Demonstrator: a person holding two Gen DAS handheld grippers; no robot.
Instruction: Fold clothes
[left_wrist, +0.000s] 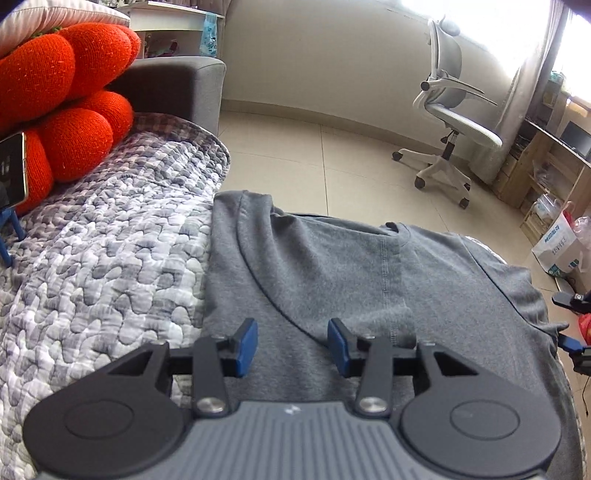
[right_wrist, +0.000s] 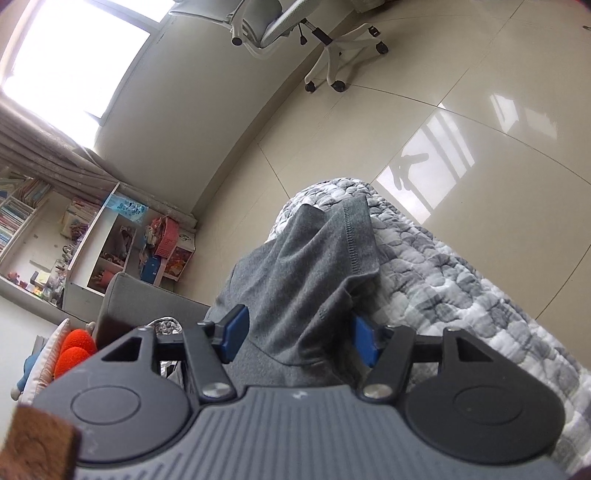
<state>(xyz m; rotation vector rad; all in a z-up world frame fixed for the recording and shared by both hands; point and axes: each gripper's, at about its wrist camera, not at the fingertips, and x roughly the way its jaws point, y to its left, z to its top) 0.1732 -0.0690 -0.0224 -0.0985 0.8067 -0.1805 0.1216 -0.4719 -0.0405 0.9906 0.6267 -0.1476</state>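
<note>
Both jaw pairs stand apart, nothing clamped. Left gripper hovers over the grey T-shirt, which lies spread on the quilted cover, collar toward the far edge, one side already turned in over the body. Right gripper straddles a raised sleeve fold at the shirt's right side, cloth between the pads but not pinched. Judgement: mid-fold, side panels being laid in. Next move calls for closing on an edge and keeping the hem flat; which edge, pictures don't settle.
</note>
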